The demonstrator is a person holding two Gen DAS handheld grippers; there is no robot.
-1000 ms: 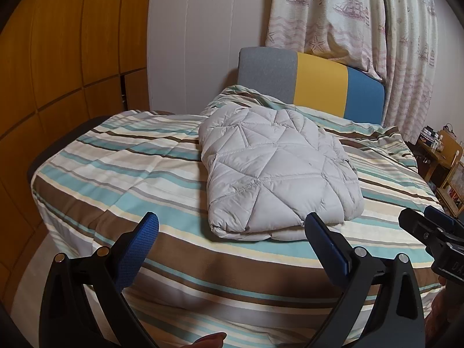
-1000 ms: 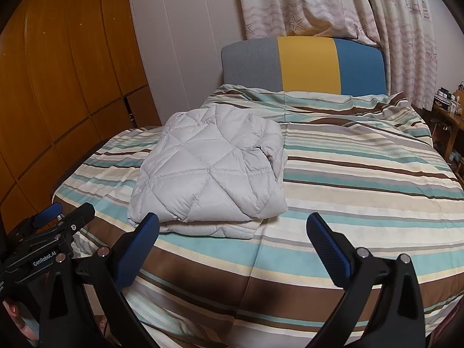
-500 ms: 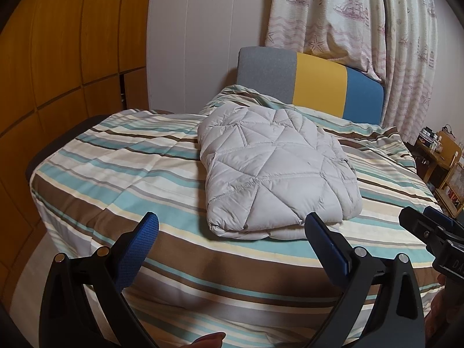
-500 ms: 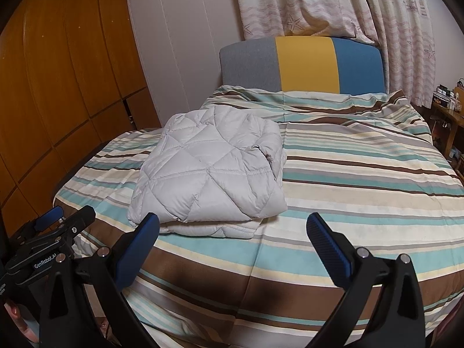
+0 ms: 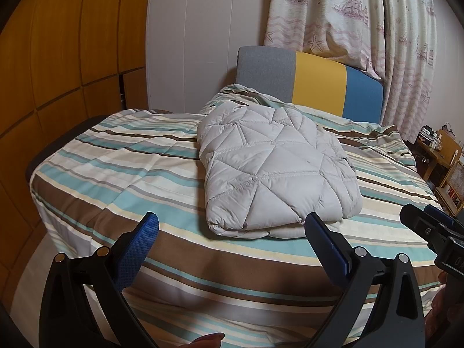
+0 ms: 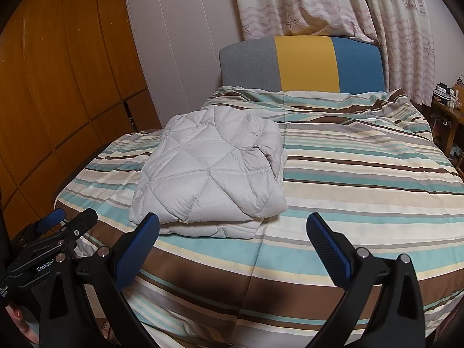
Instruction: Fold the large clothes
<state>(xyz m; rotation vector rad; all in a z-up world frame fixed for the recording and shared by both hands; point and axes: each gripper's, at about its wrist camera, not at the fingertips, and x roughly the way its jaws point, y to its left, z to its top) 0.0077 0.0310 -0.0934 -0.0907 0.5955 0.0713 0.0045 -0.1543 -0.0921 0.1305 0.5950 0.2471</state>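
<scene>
Padding makes the folded jacket [image 5: 275, 168] light, soft and springy on the bed [image 5: 121, 191] ahead of your empty, wide-open jaws. Pinch its thick near edge, not the slick top.

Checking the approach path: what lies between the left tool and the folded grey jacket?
Only bare striped bedcover. In the left wrist view the open left tool sits just short of the folded grey jacket, nothing between them.
</scene>
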